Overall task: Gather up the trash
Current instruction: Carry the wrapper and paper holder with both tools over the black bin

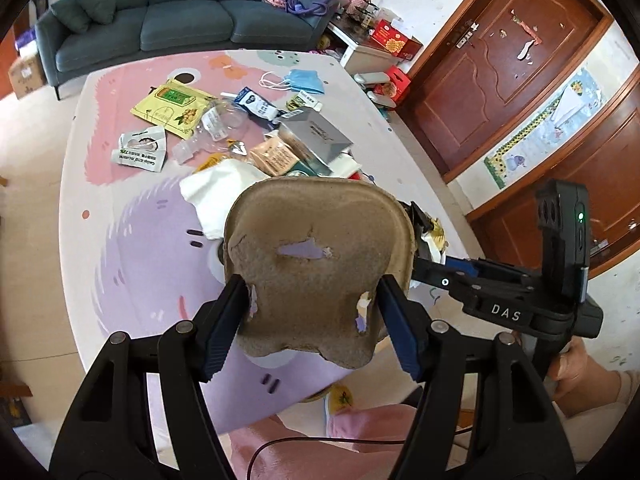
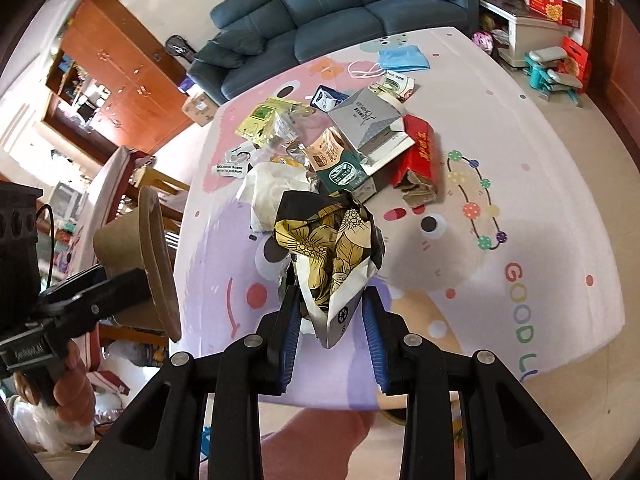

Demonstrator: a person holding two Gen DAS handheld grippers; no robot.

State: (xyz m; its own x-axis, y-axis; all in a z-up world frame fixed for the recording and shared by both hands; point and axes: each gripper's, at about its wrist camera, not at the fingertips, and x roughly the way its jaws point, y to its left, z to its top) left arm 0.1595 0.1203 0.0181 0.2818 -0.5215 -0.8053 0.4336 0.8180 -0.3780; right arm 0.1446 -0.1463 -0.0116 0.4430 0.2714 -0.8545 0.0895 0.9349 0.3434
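Left wrist: cardboard tray upright, edge-gripped.

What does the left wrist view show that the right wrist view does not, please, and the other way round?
Only the left wrist view shows the brown wooden door and the torn hole through the brown pulp tray clamped in the left gripper. Only the right wrist view shows the red carton, the orange cabinet, and the black floral wrapper gripped by the right gripper. Both show the blue face mask, the grey box, the yellow packet, the dark sofa and the pastel mat.
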